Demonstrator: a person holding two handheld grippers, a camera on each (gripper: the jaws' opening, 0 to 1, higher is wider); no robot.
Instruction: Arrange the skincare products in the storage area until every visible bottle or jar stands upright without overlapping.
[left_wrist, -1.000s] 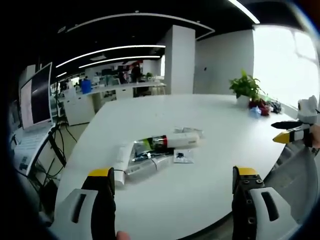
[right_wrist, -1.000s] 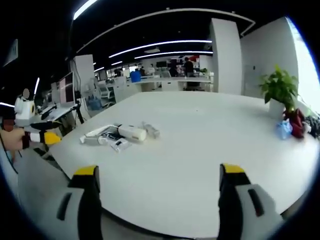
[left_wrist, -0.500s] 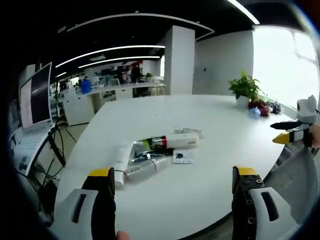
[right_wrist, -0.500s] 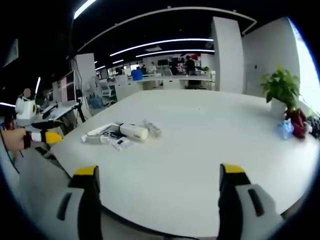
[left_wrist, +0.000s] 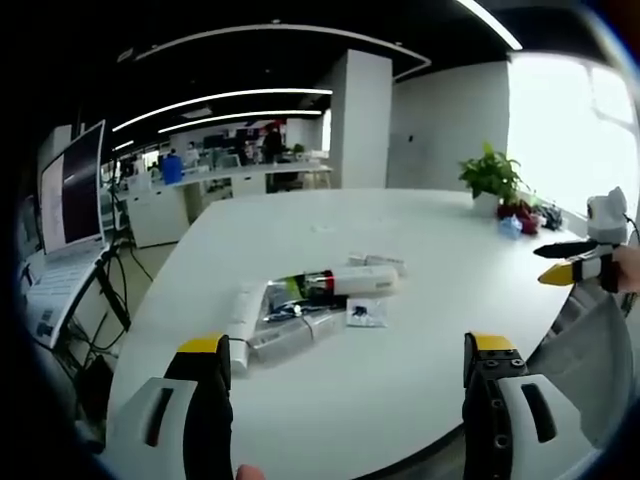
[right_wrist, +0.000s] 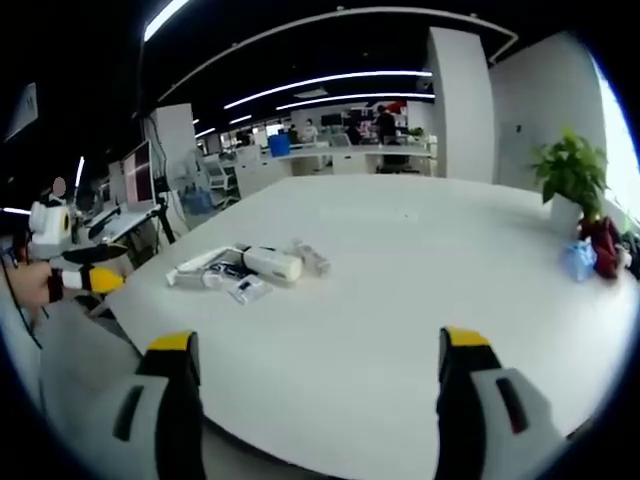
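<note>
Both sets of jaws stood wide apart, nothing between them. Left gripper (left_wrist: 340, 365) hung over the near edge of the white table (left_wrist: 430, 270); right gripper (right_wrist: 310, 360) likewise sat at its own near edge of the table (right_wrist: 420, 260), empty.

The skincare products (left_wrist: 310, 300) all lay flat in one loose cluster on the tabletop, well apart from both grippers. In the left gripper view: a white tube (left_wrist: 243, 320) lying at the left of the pile, a tube with a red and green band (left_wrist: 340, 282) lying across the top, a silvery tube (left_wrist: 295, 335) under it, a small sachet (left_wrist: 366, 313) just beside them, and a small clear item (left_wrist: 376, 263) at the far side. Several touched or overlapped; none upright. In the right gripper view the same cluster (right_wrist: 245, 273) sat left of centre.

The right gripper's yellow-tipped jaw showed at the right edge of the left gripper view (left_wrist: 580, 265); the left gripper showed at the left edge of the right gripper view (right_wrist: 85, 275).

Potted plant (left_wrist: 490, 175) stood at the far side of the table, with small red and blue items (right_wrist: 590, 250) beside it. A monitor (left_wrist: 70, 190) stood off to the left of the table.
</note>
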